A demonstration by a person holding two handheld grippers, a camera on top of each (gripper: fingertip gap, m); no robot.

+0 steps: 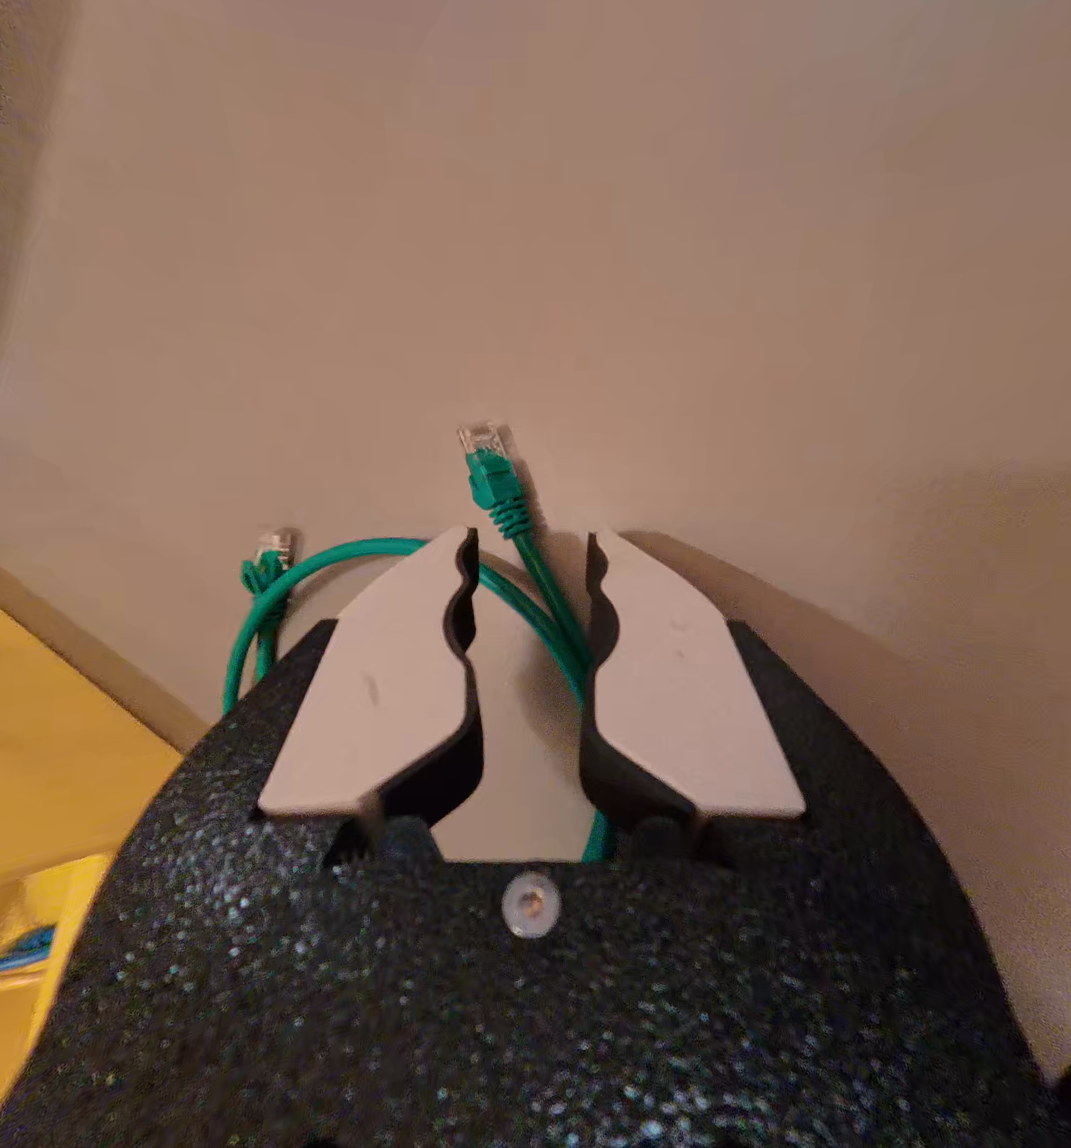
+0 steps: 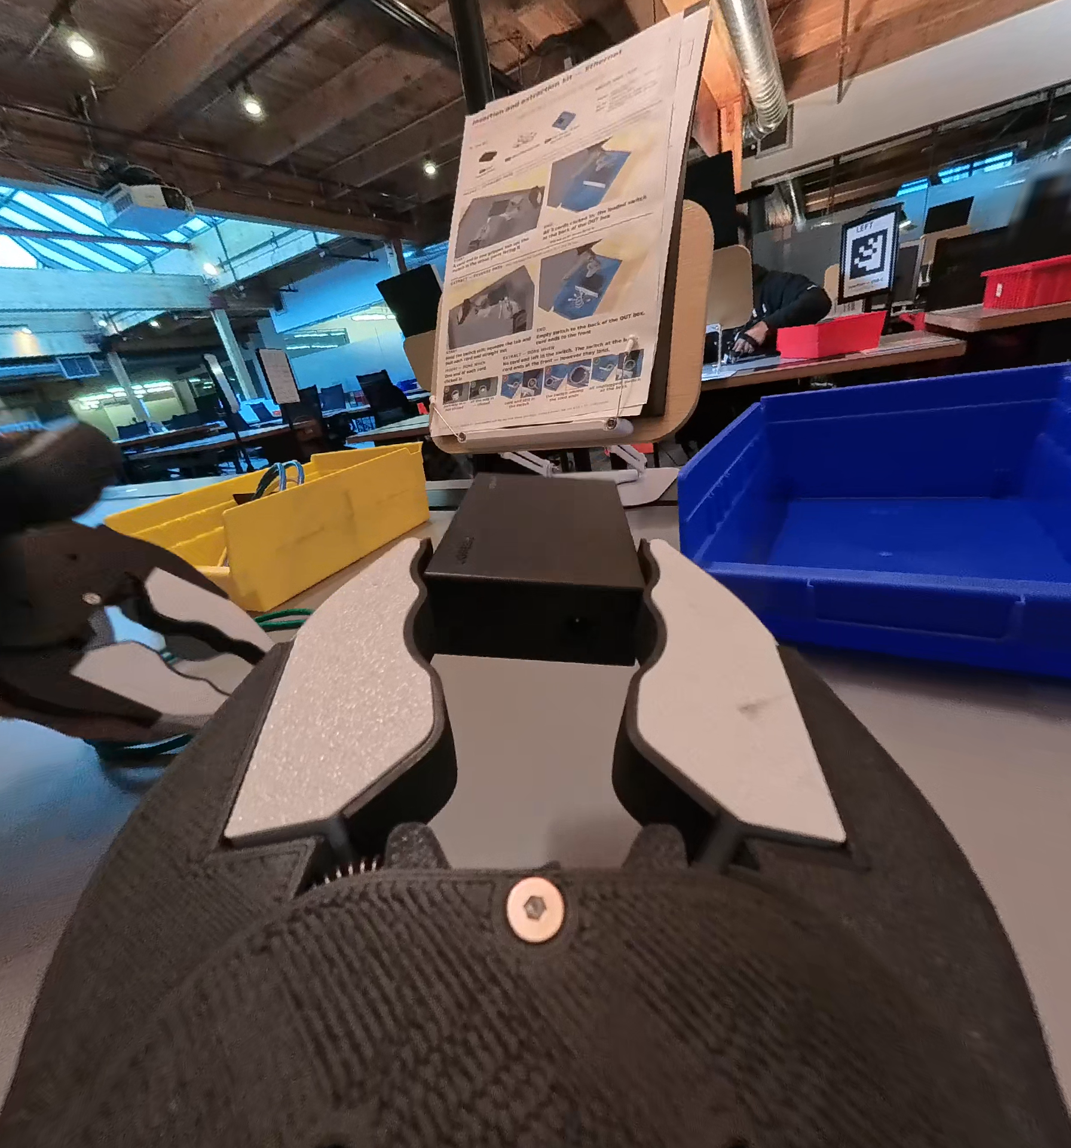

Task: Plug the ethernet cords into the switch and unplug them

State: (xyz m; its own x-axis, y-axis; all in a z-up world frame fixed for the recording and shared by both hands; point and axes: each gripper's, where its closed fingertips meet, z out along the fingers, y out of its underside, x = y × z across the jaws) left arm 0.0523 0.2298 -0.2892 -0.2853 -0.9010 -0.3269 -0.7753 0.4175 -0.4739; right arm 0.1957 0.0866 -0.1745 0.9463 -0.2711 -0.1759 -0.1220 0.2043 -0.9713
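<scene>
A green ethernet cord lies looped on the grey table, with one clear plug just ahead of my left gripper and the other plug to the left. My left gripper is open, pointing down, and the cord runs between its fingers close to the right one. The black switch sits on the table between the fingertips of my right gripper, which press against its two sides. My left gripper also shows in the right wrist view, blurred, over the cord.
A yellow bin with more cords stands back left of the switch; it also shows in the left wrist view. A blue bin stands on the right. An instruction sheet on a stand rises behind the switch. A person sits at a far table.
</scene>
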